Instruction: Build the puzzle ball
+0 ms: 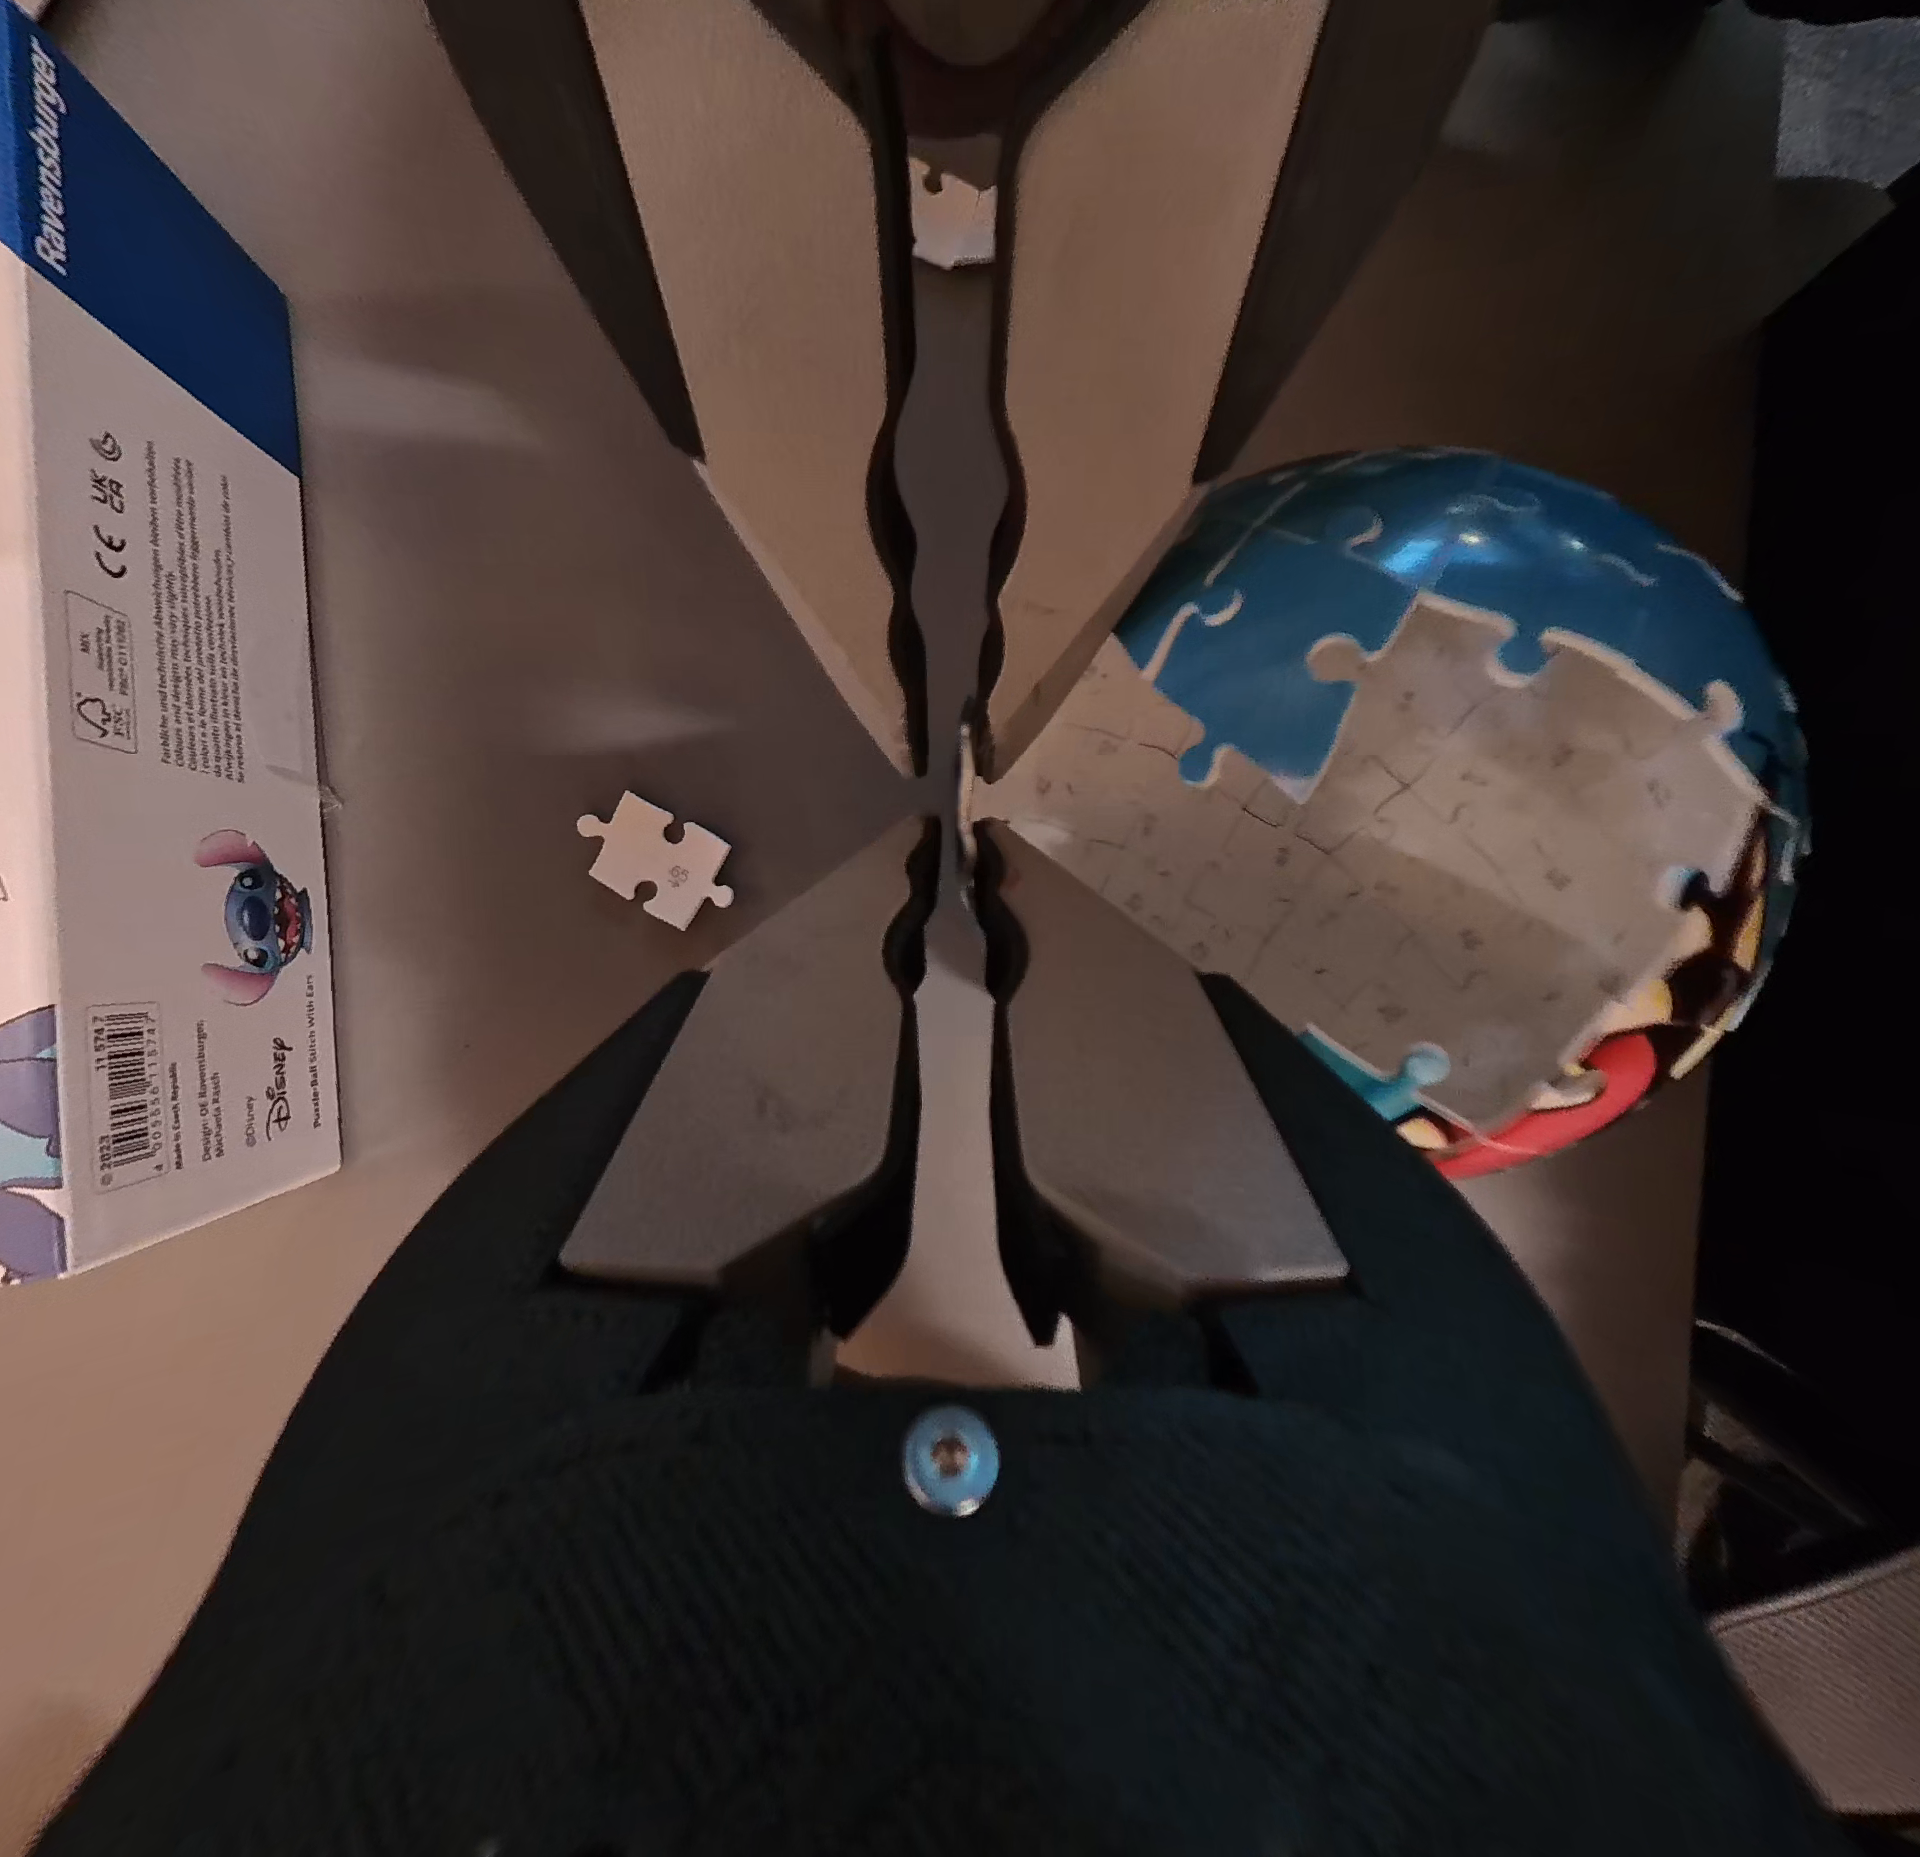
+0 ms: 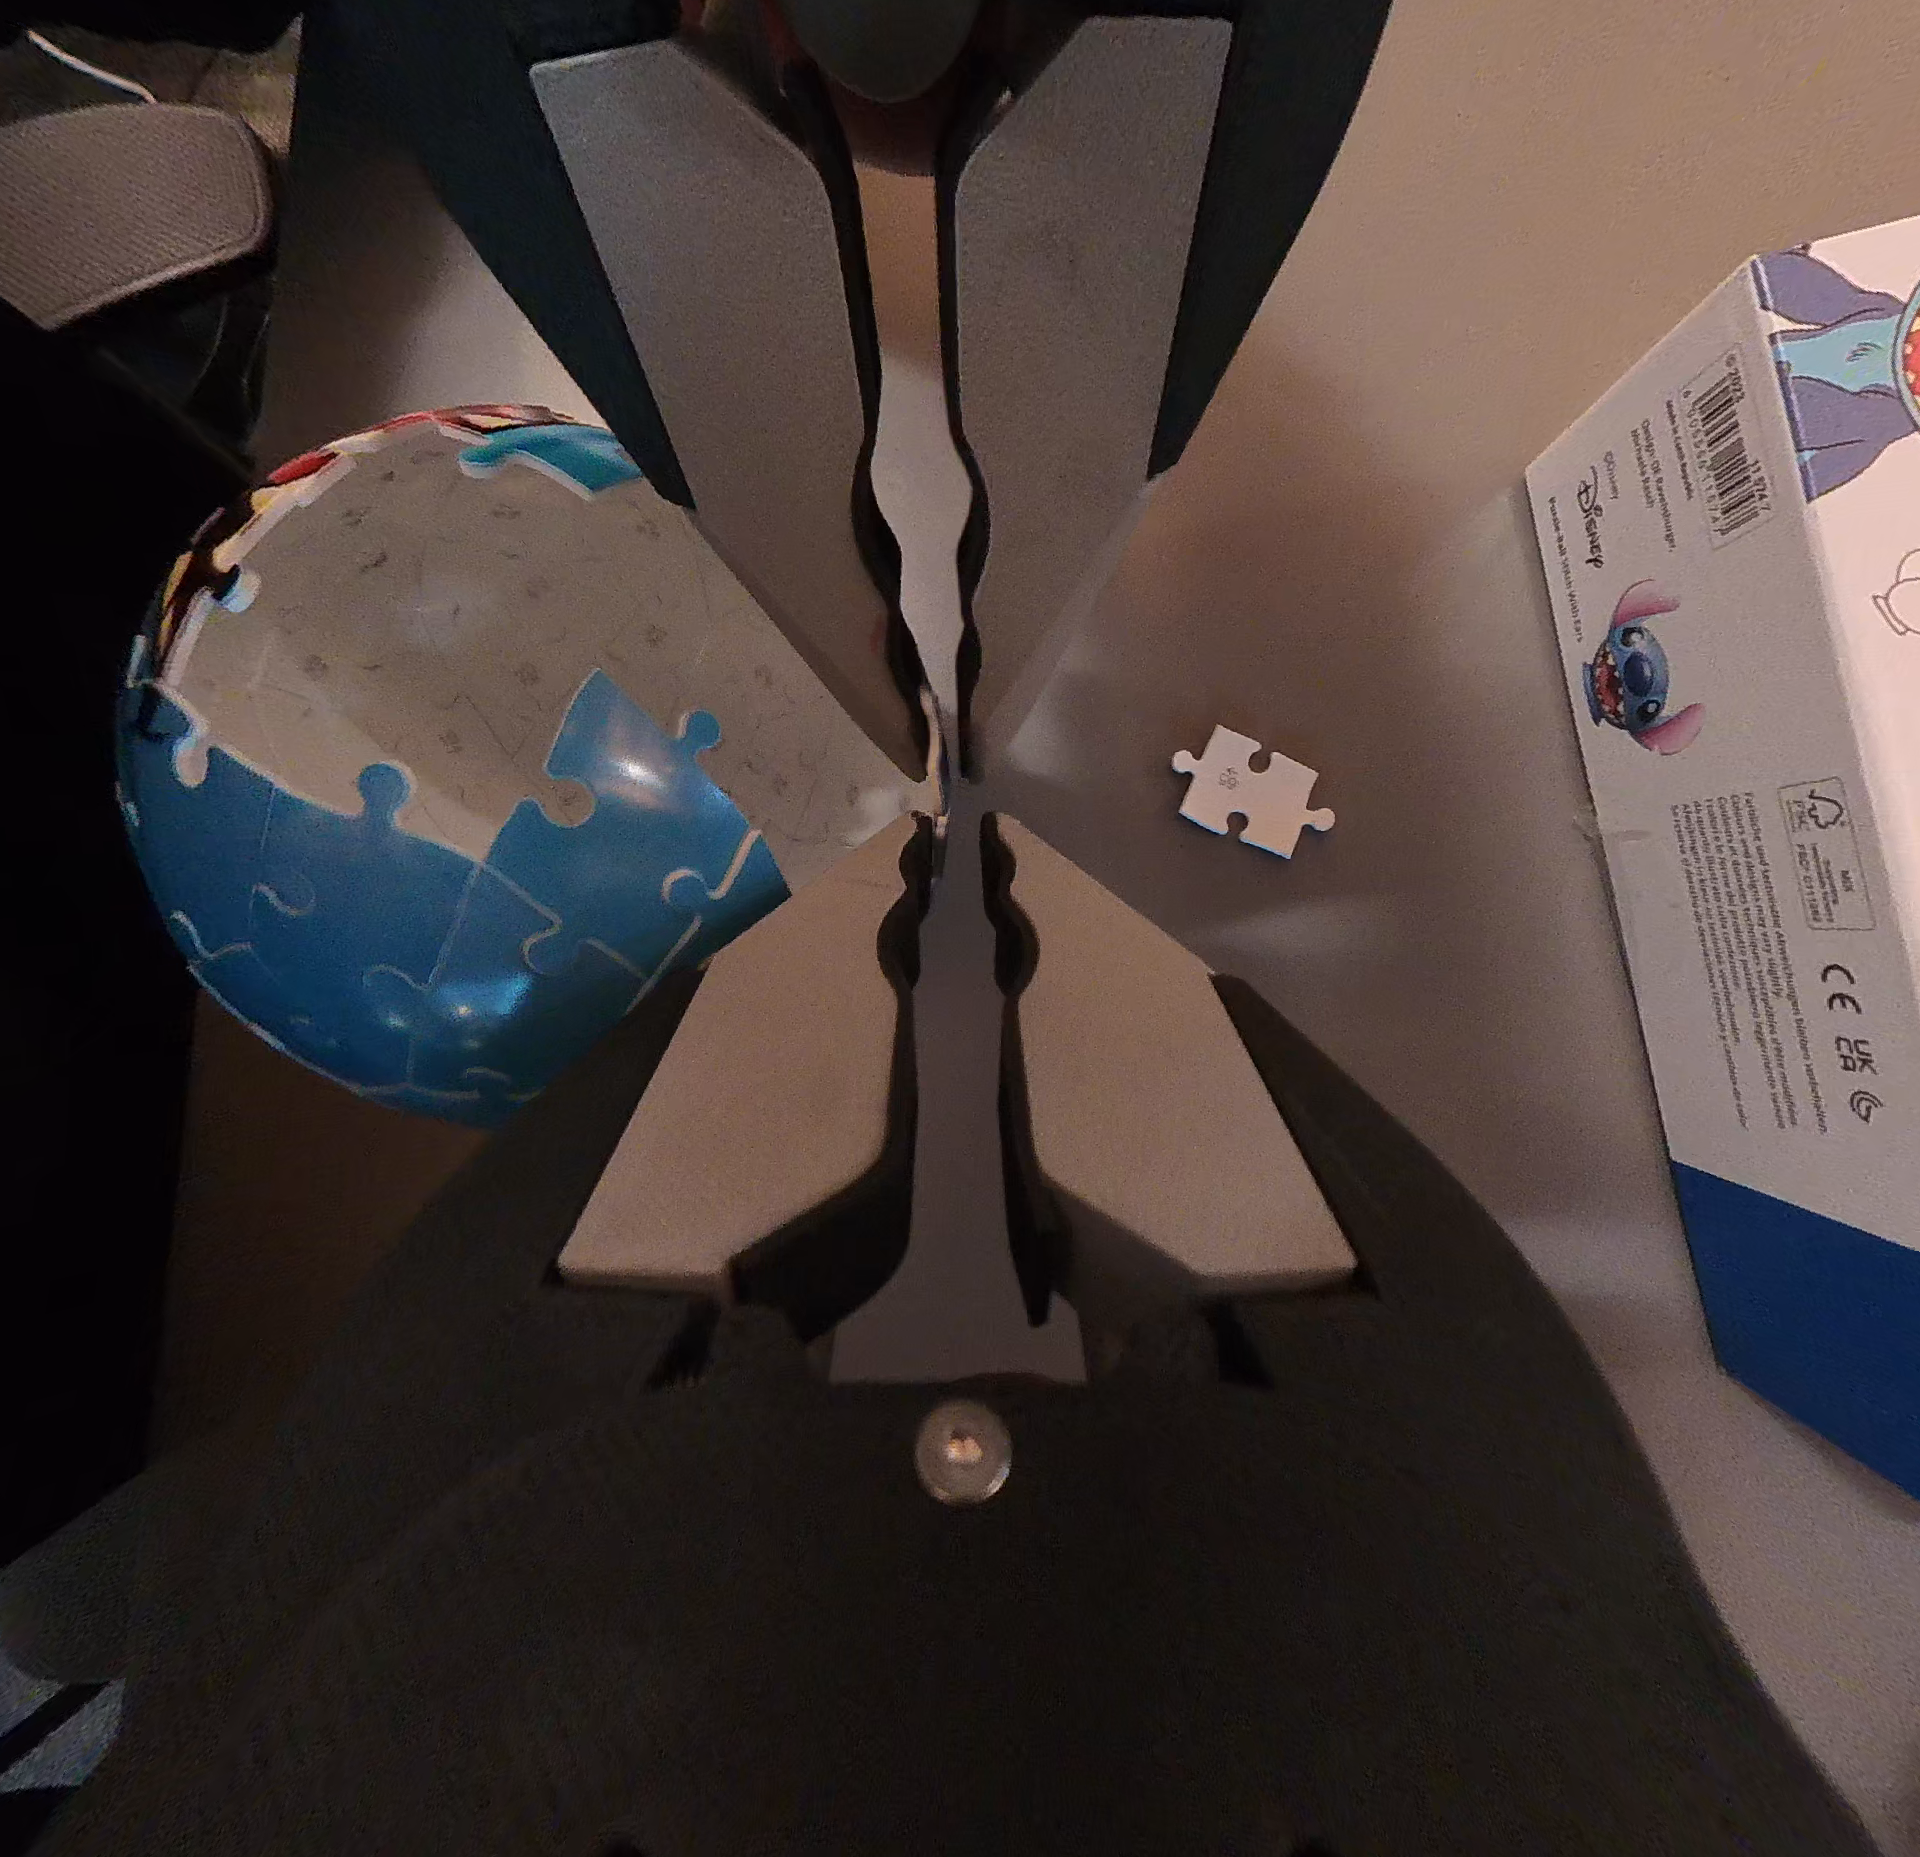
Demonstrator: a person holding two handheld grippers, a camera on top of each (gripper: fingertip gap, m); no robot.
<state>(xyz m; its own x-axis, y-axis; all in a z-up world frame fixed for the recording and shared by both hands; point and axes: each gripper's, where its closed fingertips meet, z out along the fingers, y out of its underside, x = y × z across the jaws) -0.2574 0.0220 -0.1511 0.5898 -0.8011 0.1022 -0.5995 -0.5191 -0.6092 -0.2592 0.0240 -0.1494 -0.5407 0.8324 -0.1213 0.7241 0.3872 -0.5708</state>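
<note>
The half-built puzzle ball (image 1: 1455, 820), blue outside and grey inside, lies on the table; it also shows in the right wrist view (image 2: 447, 768). My two grippers meet tip to tip beside its open rim. My left gripper (image 1: 954, 836) is shut on a thin puzzle piece (image 1: 968, 799) held edge-on. My right gripper (image 2: 958, 825) has its jaws narrowed to a small gap at the same piece (image 2: 940, 768); its grip is unclear. A loose white piece (image 1: 657, 860) lies face down on the table, and also shows in the right wrist view (image 2: 1252, 789).
The white and blue puzzle box (image 1: 156, 716) lies at the table's side, also in the right wrist view (image 2: 1745, 768). Another white piece (image 1: 951, 218) lies on the table behind the right gripper's fingers. The table edge and a dark drop run just past the ball. Less than 4 cm separates the two grippers' tips.
</note>
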